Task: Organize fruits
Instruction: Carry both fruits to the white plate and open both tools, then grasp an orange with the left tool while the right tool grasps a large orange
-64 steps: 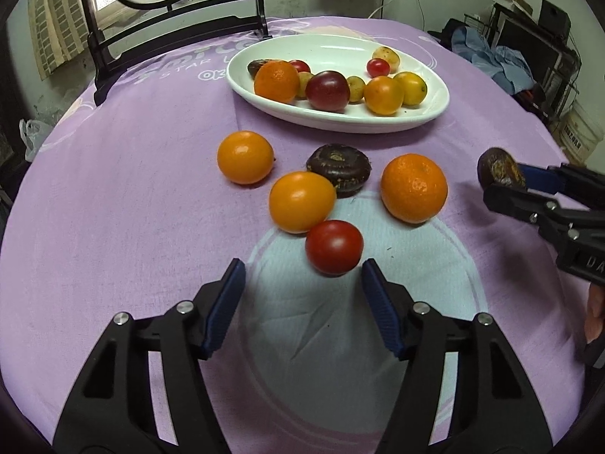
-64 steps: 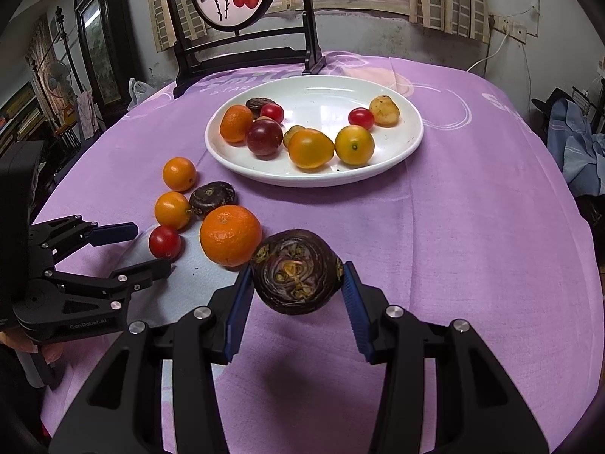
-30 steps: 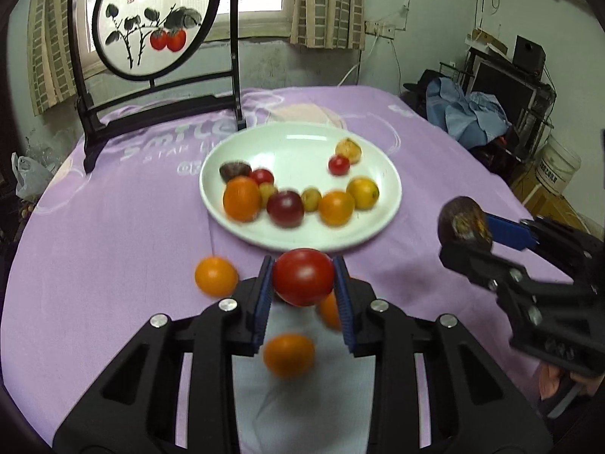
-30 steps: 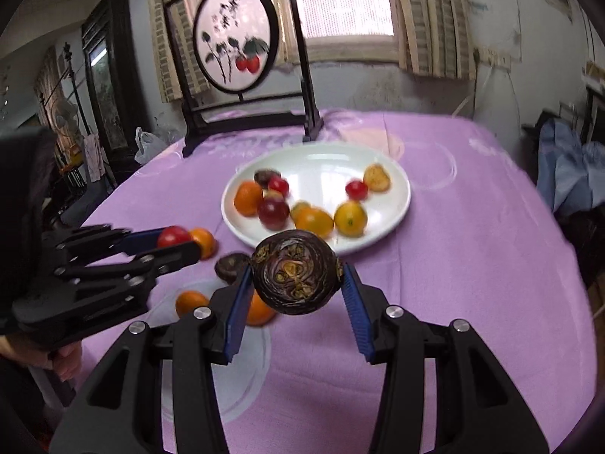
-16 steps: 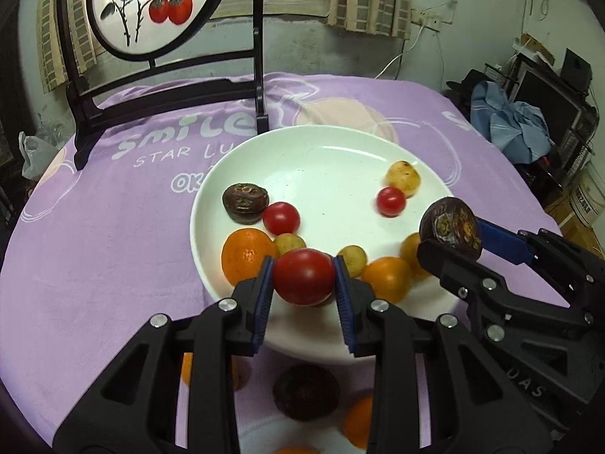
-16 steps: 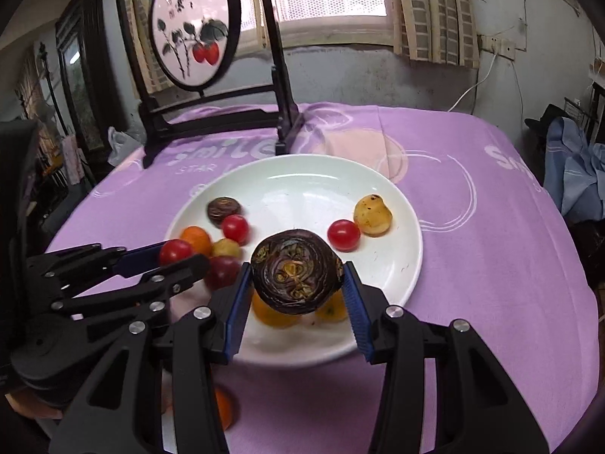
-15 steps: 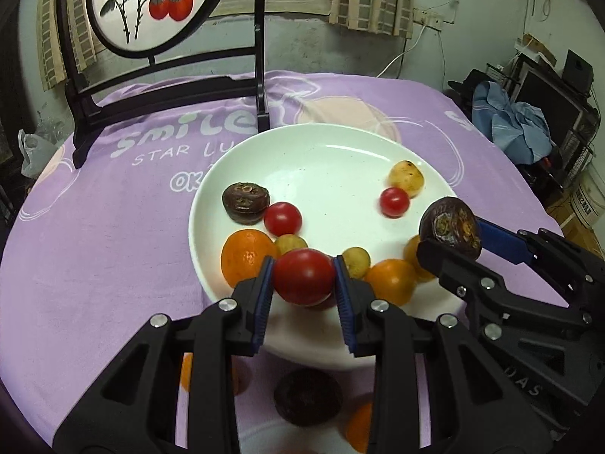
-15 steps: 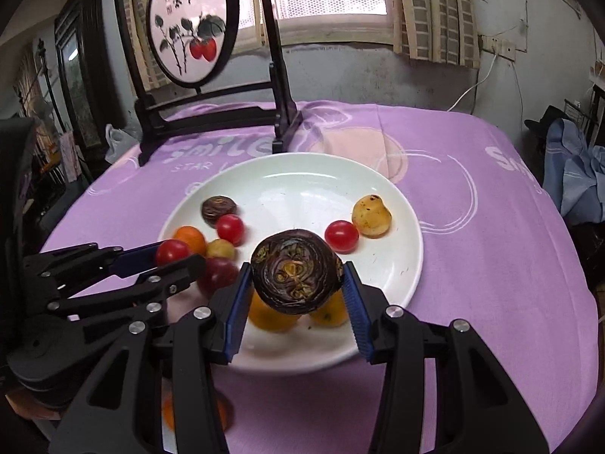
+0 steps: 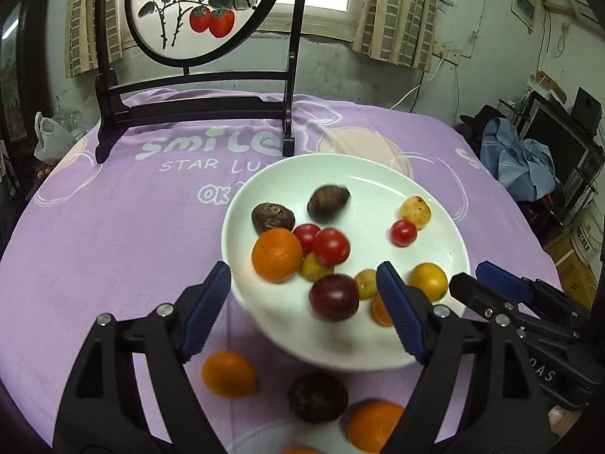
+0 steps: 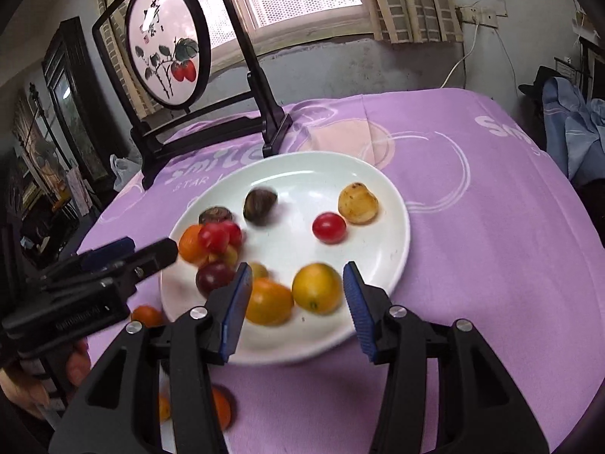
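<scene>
Both the left gripper (image 9: 302, 310) and the right gripper (image 10: 295, 302) hang with fingers apart, holding nothing. Just beyond them the white plate (image 9: 378, 174) carries most of the fruit — three oranges (image 9: 228, 373) and a dark fruit (image 9: 317, 397) remain on the tabletop (image 9: 94, 246), beneath the left fingers.

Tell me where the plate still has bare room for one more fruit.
The plate is bare in its middle, between the red tomato and the dark fruit, and along the far rim. The left side, around the orange, is crowded, and so is the near edge.
</scene>
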Available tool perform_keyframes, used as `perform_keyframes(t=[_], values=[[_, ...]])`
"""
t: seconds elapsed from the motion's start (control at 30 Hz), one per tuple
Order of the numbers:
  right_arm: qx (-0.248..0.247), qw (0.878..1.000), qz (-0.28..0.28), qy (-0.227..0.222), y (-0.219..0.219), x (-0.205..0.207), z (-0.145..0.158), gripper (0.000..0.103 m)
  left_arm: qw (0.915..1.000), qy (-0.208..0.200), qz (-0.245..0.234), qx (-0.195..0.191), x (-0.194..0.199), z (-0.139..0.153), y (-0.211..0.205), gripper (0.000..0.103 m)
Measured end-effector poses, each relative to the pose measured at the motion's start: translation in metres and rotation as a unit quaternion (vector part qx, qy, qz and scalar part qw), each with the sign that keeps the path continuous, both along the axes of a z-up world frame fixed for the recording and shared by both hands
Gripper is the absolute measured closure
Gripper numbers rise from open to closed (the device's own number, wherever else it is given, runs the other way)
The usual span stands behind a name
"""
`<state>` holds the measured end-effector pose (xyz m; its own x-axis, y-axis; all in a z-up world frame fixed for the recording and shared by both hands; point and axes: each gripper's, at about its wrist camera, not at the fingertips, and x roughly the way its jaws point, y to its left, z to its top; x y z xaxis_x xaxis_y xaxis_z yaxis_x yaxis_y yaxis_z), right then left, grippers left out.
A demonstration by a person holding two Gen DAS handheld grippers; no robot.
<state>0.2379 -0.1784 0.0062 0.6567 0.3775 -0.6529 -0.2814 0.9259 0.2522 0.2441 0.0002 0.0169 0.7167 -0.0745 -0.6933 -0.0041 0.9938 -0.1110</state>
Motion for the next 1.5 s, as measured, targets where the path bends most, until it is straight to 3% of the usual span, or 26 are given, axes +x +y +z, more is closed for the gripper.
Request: perform_keyframes(t=[0.2,0.47,0.7,1.13,1.27,1.3,1.33,1.5], values=[[-0.009,1.000,0.012,0.002,-0.003,-0.038,0.000,0.051,1.0000,0.004,-0.001,0.003,-0.036,0.001,0.007,0.017],[-0.070,0.996,0.048,0.011,0.017,-0.078,-0.010,0.048,0.9992,0.018,-0.005,0.034,-0.084,-0.019,0.015,0.013],[-0.091,0.993,0.074,0.018,0.040,-0.098,-0.025,0.048,0.9992,0.036,0.011,0.015,-0.091,-0.041,0.047,0.013],[-0.152,0.983,0.094,0.029,0.085,-0.089,-0.047,0.047,0.9981,0.034,0.015,0.050,-0.092,-0.039,0.050,0.013],[-0.153,0.984,0.086,0.040,0.093,-0.075,-0.056,0.047,0.9983,0.038,0.014,0.041,-0.091,-0.041,0.052,0.013],[-0.137,0.986,0.088,0.039,0.092,-0.074,-0.056,0.056,0.9983,0.041,0.014,0.040,-0.091,-0.042,0.053,0.013],[-0.127,0.987,0.086,0.039,0.090,-0.073,-0.056,0.058,0.9982,0.044,0.014,0.039,-0.090,-0.043,0.053,0.013],[-0.098,0.992,0.063,0.041,0.064,-0.077,-0.047,0.058,0.9978,0.052,0.008,0.041,-0.087,-0.049,0.050,0.013]])
